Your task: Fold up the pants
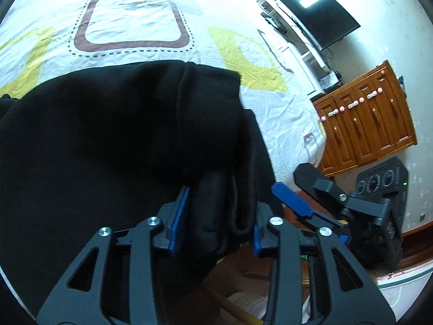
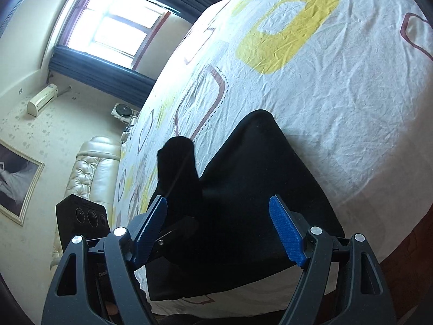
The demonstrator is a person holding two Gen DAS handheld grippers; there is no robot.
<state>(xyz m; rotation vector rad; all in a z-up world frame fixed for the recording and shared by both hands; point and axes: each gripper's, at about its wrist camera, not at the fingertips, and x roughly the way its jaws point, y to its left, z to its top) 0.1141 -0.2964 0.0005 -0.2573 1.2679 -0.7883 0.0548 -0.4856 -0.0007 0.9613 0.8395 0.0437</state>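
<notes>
Black pants lie folded on the patterned bed sheet near its front edge. A bunched fold of them rises between the blue pads of my left gripper. The jaws stand apart and the cloth sits loosely in the gap. My right gripper hangs just right of the pants at the bed's edge. In the right wrist view my right gripper is wide open over the pants, with nothing pinched. A lifted end of cloth sticks up at the left.
The bed sheet stretches far beyond the pants. A wooden cabinet, a wall television and a black speaker stand off the bed's right side. A cream sofa and a window are on the other side.
</notes>
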